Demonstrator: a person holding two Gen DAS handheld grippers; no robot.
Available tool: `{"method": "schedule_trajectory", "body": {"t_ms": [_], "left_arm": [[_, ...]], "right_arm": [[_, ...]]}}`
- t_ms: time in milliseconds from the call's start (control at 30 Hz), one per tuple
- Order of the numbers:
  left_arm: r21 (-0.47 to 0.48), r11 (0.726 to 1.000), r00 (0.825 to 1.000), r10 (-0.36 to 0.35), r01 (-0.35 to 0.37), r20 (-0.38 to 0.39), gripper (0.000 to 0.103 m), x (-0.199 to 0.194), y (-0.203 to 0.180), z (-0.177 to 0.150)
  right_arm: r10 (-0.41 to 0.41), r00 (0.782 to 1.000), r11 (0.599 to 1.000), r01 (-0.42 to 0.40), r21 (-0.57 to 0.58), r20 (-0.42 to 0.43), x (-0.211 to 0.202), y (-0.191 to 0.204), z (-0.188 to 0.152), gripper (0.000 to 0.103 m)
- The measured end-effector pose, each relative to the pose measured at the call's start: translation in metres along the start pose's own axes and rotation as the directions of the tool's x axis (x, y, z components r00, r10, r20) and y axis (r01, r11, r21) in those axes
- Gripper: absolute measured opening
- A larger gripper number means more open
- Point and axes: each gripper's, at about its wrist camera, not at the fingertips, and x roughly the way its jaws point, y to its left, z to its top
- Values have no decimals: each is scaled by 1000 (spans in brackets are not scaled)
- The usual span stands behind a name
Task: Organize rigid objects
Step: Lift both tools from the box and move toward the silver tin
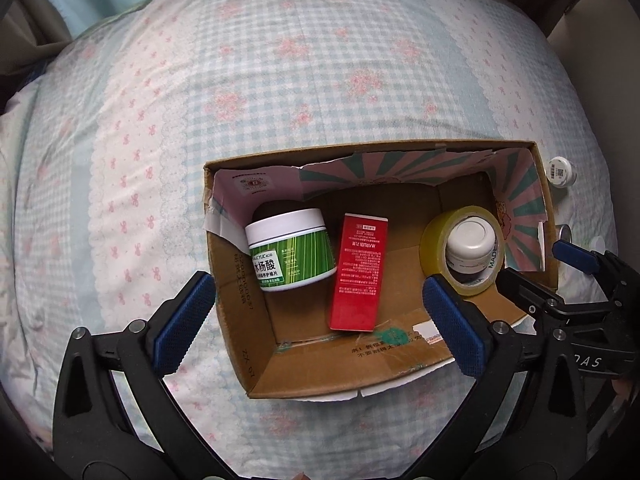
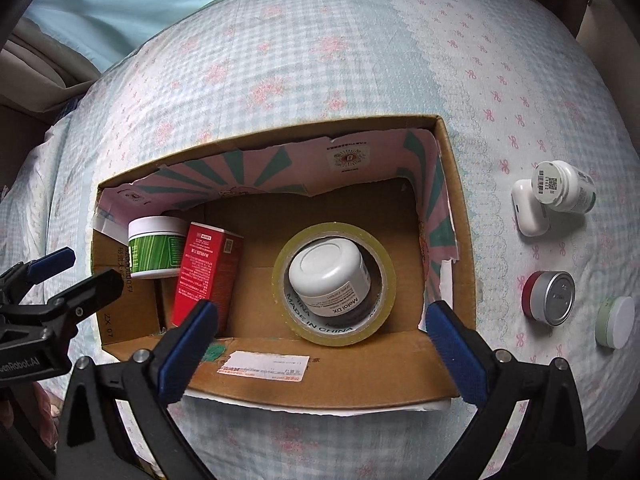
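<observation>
Left wrist view: my left gripper (image 1: 320, 312) hangs over the cardboard box (image 1: 240, 320), its blue pads (image 1: 182, 322) spread wide and grasping nothing; one pad sits outside the box's left wall, the other over its lower right interior. The box occupies the lower centre of the frame on a checked bedspread (image 1: 280, 80). Inside, from left to right, I see a green jar (image 1: 290, 250) with a white lid lying tilted against the left wall, a red carton (image 1: 358, 274) lying flat just beside it, and a yellow tape roll (image 1: 460, 250) at the right end with a small white jar (image 1: 470, 246) standing inside its ring. My right gripper (image 1: 536, 268) enters at the right edge, released as well.

Right wrist view: the right gripper (image 2: 322, 320) hovers above the box's (image 2: 452, 216) near wall, jaws fully apart and empty. The tape roll (image 2: 334, 284) lies at frame centre, ringing the white jar (image 2: 328, 276). At the right of the frame, outside the box, four items rest on the bedspread (image 2: 320, 40): a white bottle (image 2: 562, 192) touching a white case (image 2: 530, 208), and lower down a red tin (image 2: 548, 298) and a pale green tin (image 2: 614, 322), slightly apart.
</observation>
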Motion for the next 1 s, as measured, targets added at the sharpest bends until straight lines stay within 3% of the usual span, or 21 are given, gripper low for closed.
{"method": "schedule_trajectory", "body": {"t_ms": [267, 633, 1000], "left_arm": [[-6, 1000, 997, 24, -24, 76, 103, -47, -3, -12], [17, 1000, 986, 9, -12, 167, 103, -119, -31, -67], [-2, 996, 959, -83, 86, 271, 103, -178, -69, -109]], "right_arm": [[-10, 999, 1000, 11, -11, 36, -42, 5, -9, 103], [-16, 988, 1000, 18, -16, 153, -127, -2, -58, 103], [-63, 973, 998, 54, 46, 223, -201, -38, -98, 103]]}}
